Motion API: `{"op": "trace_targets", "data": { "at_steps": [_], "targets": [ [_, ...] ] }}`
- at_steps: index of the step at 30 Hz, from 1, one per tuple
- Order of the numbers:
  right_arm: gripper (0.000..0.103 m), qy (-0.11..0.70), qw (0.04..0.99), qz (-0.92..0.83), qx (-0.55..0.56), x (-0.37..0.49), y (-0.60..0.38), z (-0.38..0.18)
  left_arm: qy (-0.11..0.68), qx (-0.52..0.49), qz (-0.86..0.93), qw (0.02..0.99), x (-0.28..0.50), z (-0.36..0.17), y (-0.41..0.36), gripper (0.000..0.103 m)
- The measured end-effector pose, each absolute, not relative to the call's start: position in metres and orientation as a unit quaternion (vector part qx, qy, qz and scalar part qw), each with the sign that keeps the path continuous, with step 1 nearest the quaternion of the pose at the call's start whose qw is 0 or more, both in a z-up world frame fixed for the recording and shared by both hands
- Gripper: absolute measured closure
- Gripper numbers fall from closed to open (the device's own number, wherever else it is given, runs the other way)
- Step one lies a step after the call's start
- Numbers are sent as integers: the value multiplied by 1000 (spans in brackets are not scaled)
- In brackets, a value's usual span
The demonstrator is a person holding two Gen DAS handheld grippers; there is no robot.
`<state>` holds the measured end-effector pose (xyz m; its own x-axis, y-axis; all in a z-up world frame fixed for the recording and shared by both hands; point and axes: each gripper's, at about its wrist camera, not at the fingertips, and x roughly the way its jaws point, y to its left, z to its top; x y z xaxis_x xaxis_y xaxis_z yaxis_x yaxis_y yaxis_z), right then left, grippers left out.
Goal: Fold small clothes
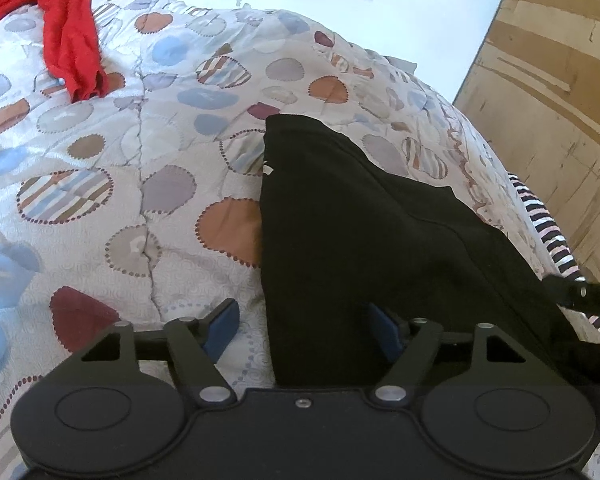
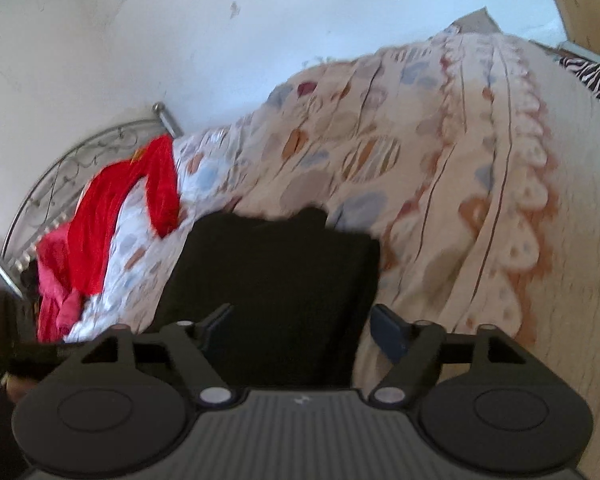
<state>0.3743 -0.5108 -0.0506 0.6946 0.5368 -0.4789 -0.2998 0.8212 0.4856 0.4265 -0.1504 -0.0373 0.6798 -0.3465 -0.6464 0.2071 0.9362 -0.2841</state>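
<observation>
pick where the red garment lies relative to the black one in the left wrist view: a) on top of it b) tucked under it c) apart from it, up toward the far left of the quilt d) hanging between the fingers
c, the red garment sprawls at the far upper left of the patterned quilt, with bare quilt between it and the black garment near the camera.

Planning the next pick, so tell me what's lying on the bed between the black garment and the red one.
Only bare quilt lies between the black garment and the red garment; no other clothing, clearest in the left wrist view.
</observation>
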Motion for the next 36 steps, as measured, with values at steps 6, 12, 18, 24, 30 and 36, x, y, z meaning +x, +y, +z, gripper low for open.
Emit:
{"op": "trace_targets", "data": {
  "at_steps": [6, 12, 18, 24, 30, 36],
  "targets": [
    [27, 318, 904, 214, 187, 391, -499, -57, 368, -58, -163, 914, 444, -32, -160, 23],
    [58, 335, 892, 210, 218, 431, -492, -68, 378, -75, -193, 902, 481, -30, -164, 33],
    [85, 322, 898, 214, 208, 422, -485, -60, 393, -69, -208, 893, 482, -20, -169, 78],
    [90, 315, 899, 209, 220, 416, -489, -55, 404, -112, -203, 885, 484, -17, -155, 69],
    [89, 320, 898, 201, 225, 425, -488, -60, 410, -176, -193, 874, 503, -34, -138, 49],
    [93, 302, 912, 188, 205, 418, -480, -57, 396, -187, -190, 879, 510, -28, -143, 82]
  ]
}}
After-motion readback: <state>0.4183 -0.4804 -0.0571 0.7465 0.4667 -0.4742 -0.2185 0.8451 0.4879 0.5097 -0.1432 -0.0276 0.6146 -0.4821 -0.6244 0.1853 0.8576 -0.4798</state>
